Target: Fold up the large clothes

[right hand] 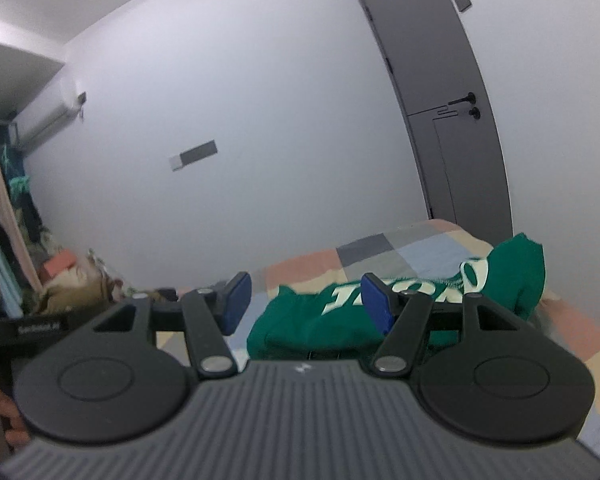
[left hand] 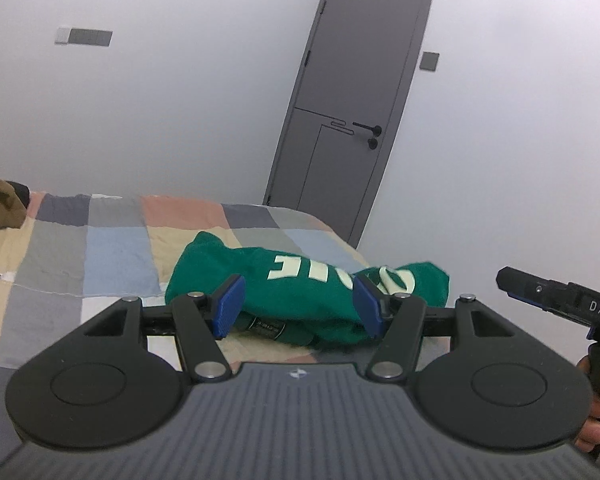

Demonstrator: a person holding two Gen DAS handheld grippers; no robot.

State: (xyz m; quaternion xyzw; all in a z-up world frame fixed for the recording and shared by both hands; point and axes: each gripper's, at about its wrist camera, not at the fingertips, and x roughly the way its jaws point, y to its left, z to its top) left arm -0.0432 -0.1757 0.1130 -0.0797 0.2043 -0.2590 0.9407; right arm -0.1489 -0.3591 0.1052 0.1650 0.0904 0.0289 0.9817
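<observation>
A green sweatshirt with cream letters lies bunched up on the bed's patchwork cover. My left gripper is open, held just in front of the sweatshirt, with nothing between its blue pads. My right gripper is open and empty, held near the sweatshirt, which lies ahead and to the right. The right gripper also shows at the right edge of the left wrist view.
A grey door stands in the white wall behind the bed. A brown garment lies at the bed's far left. Clothes hang on a rack at the left, with a pile of things below.
</observation>
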